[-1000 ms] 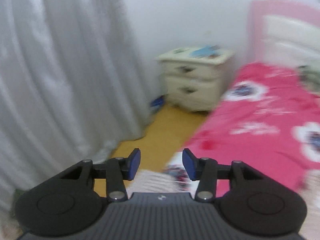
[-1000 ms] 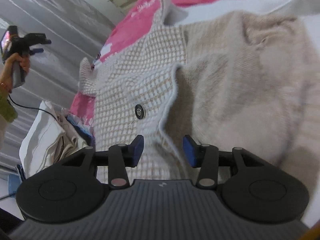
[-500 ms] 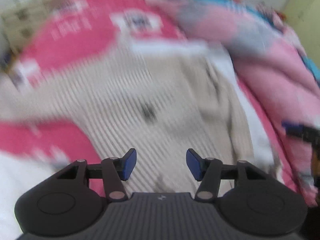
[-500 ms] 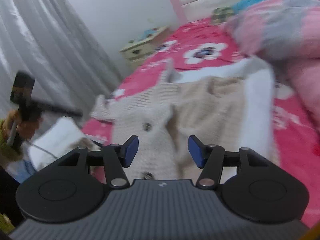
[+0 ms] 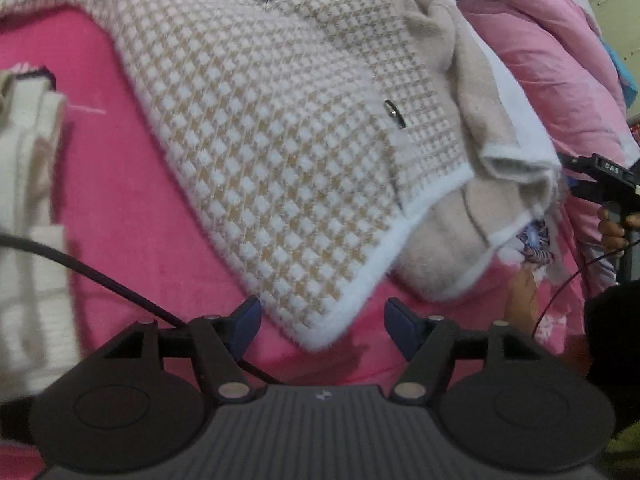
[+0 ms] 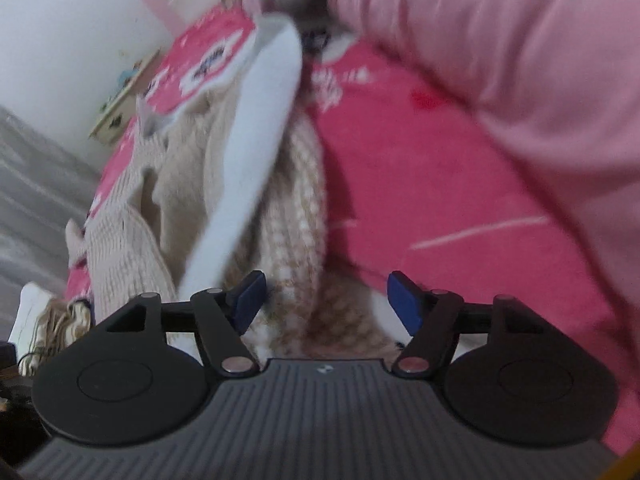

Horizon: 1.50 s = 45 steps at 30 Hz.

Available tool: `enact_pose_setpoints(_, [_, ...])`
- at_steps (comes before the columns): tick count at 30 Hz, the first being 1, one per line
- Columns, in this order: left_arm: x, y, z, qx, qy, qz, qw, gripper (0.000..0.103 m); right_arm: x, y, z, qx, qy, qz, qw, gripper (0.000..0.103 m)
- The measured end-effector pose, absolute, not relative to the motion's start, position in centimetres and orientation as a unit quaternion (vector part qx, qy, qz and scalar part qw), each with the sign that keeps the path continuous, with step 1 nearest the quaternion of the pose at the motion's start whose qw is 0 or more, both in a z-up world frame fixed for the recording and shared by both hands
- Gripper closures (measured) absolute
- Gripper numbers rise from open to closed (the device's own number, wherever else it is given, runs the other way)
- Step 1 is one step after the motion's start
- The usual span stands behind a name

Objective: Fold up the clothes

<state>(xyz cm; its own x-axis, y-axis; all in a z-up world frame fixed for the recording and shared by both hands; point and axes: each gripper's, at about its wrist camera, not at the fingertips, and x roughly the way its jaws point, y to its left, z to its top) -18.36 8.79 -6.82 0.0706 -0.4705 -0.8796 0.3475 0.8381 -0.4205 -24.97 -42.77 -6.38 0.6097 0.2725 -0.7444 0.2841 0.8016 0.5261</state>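
left gripper (image 5: 322,324): opening up, nothing pinched, cardigan (image 5: 288,128) corner poking in between the pads | cardigan: mid-frame, spread over the pink bedsheet (image 5: 120,208) | right gripper (image 6: 324,304): opening too, pads apart, over blurry knit low center

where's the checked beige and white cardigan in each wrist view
Left wrist: the cardigan fills the upper middle, its white-trimmed corner reaching down between the opening fingers of the left hand-held gripper, not gripped.
Right wrist: it lies blurred at left and centre, a fold running down between the opening fingers of the right hand-held gripper, not gripped.
Shared landmark: the pink bedspread under it.
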Motion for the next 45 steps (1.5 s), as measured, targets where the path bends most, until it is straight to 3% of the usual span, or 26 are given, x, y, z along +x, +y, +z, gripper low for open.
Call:
enact_pose_setpoints(2, [-18.4, 8.6, -7.1, -0.048, 0.612, -0.277, 0.739, 0.034, -23.9, -42.2, -7.6, 0.322, 0.457, 0.023, 0.829, 0.037])
enact_pose_setpoints(4, [-18.5, 8.3, -7.4, -0.037, 0.605, -0.276, 0.746, 0.037, -23.2, -41.2, -7.2, 0.29, 0.47, 0.029, 0.833, 0.061])
enact_pose_setpoints(5, [-18.4, 8.1, -7.4, -0.033, 0.604, -0.276, 0.747, 0.038, -22.9, -40.6, -6.6, 0.265, 0.476, 0.027, 0.838, 0.091])
enact_pose_setpoints(6, [-18.4, 7.9, -7.4, -0.028, 0.604, -0.276, 0.747, 0.038, -22.6, -40.0, -6.0, 0.239, 0.481, 0.025, 0.843, 0.096])
enact_pose_setpoints(8, [-18.5, 8.2, -7.1, -0.029, 0.604, -0.282, 0.745, 0.039, -22.1, -38.7, -4.3, 0.173, 0.485, 0.018, 0.857, 0.097])
enact_pose_setpoints(13, [-18.6, 8.8, -6.8, -0.039, 0.599, -0.295, 0.744, 0.039, -21.2, -37.4, 2.2, -0.123, 0.429, -0.08, 0.891, 0.096])
enact_pose_setpoints(14, [-18.4, 9.0, -6.9, -0.046, 0.598, -0.295, 0.744, 0.039, -20.8, -37.7, 2.2, -0.166, 0.429, -0.105, 0.882, 0.092])
enact_pose_setpoints(16, [-18.1, 9.4, -7.1, -0.071, 0.596, -0.291, 0.745, 0.041, -19.9, -38.7, 1.4, -0.229, 0.443, -0.159, 0.852, 0.076])
enact_pose_setpoints(19, [-17.6, 9.9, -7.7, -0.117, 0.6, -0.279, 0.741, 0.044, -21.5, -38.4, 3.0, -0.232, 0.403, -0.164, 0.87, 0.063])
enact_pose_setpoints(23, [-16.8, 9.9, -9.0, -0.147, 0.618, -0.244, 0.733, 0.057, -25.2, -35.8, 6.9, -0.191, 0.289, -0.101, 0.932, 0.062])
enact_pose_setpoints(25, [-16.5, 9.9, -9.4, -0.155, 0.625, -0.223, 0.732, 0.074, -25.6, -34.1, 7.3, -0.155, 0.288, 0.04, 0.944, 0.062])
enact_pose_setpoints(28, [-16.0, 10.2, -9.8, -0.181, 0.635, -0.198, 0.725, 0.09, -25.2, -29.2, 4.5, -0.169, 0.332, 0.251, 0.893, 0.061])
enact_pose_setpoints(33, [-16.0, 10.1, -8.7, -0.186, 0.627, -0.186, 0.733, 0.097, -24.5, -19.4, -3.8, -0.277, 0.399, 0.459, 0.744, 0.062])
enact_pose_setpoints(35, [-15.9, 10.2, -8.2, -0.18, 0.625, -0.181, 0.738, 0.098, -24.5, -17.5, -6.8, -0.318, 0.415, 0.471, 0.711, 0.066])
enact_pose_setpoints(36, [-16.0, 10.3, -7.8, -0.176, 0.623, -0.18, 0.741, 0.098, -24.5, -17.0, -8.0, -0.346, 0.417, 0.458, 0.705, 0.082])
enact_pose_setpoints(38, [-16.1, 10.7, -6.5, -0.159, 0.616, -0.185, 0.749, 0.098, -23.8, -17.3, -7.7, -0.334, 0.418, 0.439, 0.722, 0.102])
enact_pose_setpoints(45, [-16.7, 12.3, 0.2, -0.032, 0.605, -0.202, 0.77, 0.099, -22.5, -21.5, -1.4, -0.275, 0.396, 0.411, 0.773, 0.102])
